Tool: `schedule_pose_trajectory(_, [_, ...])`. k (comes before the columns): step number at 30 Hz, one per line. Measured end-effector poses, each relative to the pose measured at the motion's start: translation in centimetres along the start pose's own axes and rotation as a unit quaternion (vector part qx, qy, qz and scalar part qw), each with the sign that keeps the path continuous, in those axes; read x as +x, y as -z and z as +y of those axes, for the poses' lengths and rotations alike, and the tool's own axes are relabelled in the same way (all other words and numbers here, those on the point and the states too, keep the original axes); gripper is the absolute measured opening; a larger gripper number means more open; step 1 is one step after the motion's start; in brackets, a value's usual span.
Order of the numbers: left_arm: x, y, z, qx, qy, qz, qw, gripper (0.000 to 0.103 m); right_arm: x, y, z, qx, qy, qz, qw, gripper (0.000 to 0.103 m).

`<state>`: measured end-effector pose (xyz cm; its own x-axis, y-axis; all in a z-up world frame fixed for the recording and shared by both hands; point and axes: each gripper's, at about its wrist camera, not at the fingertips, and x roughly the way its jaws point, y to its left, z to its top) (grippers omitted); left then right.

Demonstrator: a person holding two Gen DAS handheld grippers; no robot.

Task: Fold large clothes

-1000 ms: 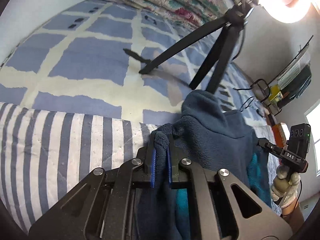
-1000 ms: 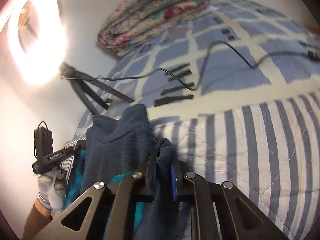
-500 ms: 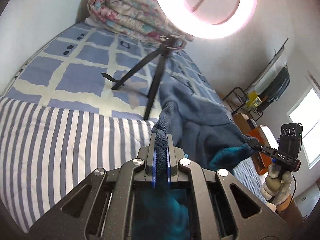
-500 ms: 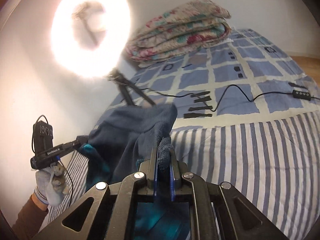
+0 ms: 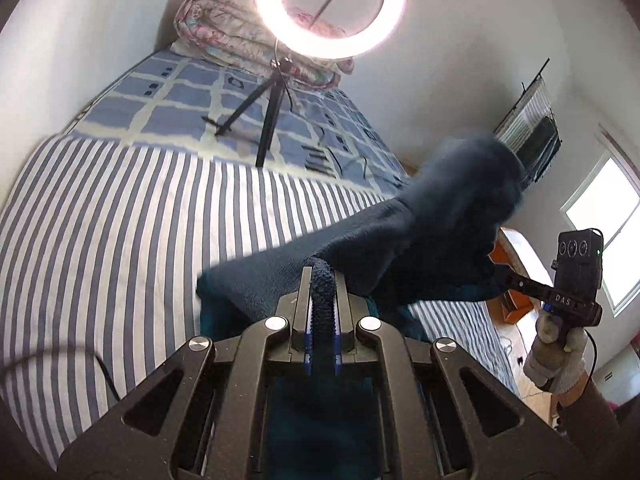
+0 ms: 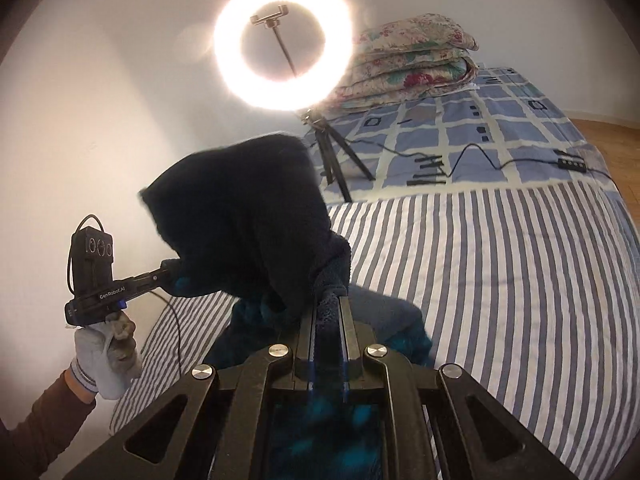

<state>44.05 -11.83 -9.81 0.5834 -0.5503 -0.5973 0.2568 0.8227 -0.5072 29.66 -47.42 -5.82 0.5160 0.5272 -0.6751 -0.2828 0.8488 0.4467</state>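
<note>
A dark blue fleece garment (image 5: 420, 232) with a teal lining hangs in the air between both grippers, above the striped bedcover (image 5: 120, 240). My left gripper (image 5: 322, 280) is shut on one edge of it. My right gripper (image 6: 328, 304) is shut on another edge; the garment (image 6: 248, 216) bulges up in a blurred hump. The right gripper also shows in the left wrist view (image 5: 500, 276), the left gripper in the right wrist view (image 6: 170, 272). The garment's lower part is hidden behind the gripper bodies.
A lit ring light (image 5: 330, 4) on a black tripod (image 5: 264, 120) stands on the blue checked sheet (image 6: 460, 136), with a cable (image 6: 480, 156) trailing across. A folded floral quilt (image 6: 416, 60) lies at the bed's head. A rack (image 5: 532, 136) and window stand on the right.
Both grippers have lifted and tilted up with the garment. The fleece has swung up off the bed into a raised hump between them. Both grips have held.
</note>
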Motion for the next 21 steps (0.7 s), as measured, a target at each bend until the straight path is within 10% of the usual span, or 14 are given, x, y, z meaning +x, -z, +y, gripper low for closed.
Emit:
schedule_pose_trajectory(16, [-2.7, 12.9, 1.2, -0.007, -0.043, 0.073, 0.9964, 0.007, -1.8, 13.2, 2.3, -0.034, 0.062, 0.072, 0.995, 0.007])
schedule_pose_trajectory(21, [-5.9, 12.9, 1.5, -0.024, -0.036, 0.061, 0.9972, 0.04, -5.0, 13.2, 3.5, -0.05, 0.076, 0.056, 0.994, 0.028])
